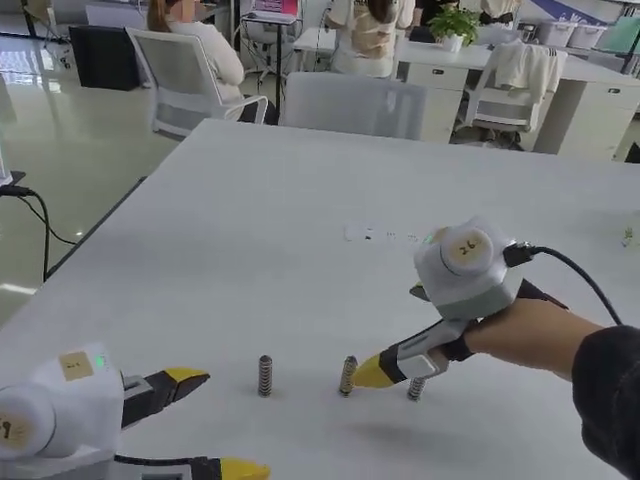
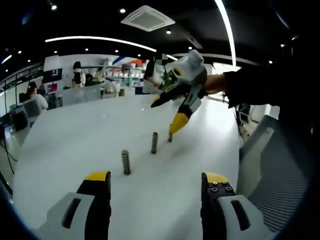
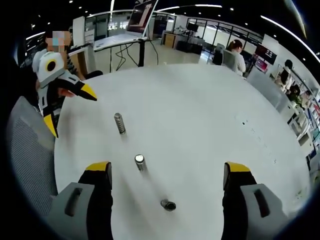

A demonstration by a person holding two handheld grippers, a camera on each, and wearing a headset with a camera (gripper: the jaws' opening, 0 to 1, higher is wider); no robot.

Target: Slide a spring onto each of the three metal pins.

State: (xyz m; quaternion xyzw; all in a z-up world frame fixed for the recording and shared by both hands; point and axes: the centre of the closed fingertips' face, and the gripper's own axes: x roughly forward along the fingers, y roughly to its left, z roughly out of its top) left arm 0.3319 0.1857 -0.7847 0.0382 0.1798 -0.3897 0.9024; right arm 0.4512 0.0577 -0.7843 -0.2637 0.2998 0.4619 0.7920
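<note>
Left gripper (image 1: 218,422): your fingers spread wide, empty, near the row's left end.
Springs (image 1: 265,375): three stand upright in a row on the white table (image 1: 300,230).
Right gripper (image 3: 167,167): your fingers wide apart, gripping nothing, two springs between them.

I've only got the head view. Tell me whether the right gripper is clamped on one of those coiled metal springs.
Observer: No. In its own view the right gripper has its jaws wide apart and holds nothing.
Operator: Check the spring half hidden behind its tip.
Observer: The right gripper view shows that rightmost coiled metal spring almost end-on. It stands on the white table between the jaws and touches neither.
Operator: Find the fingertip I can't see.
Observer: The left gripper view shows the other yellow fingertip raised well above the table, higher than the one near the springs.
</note>
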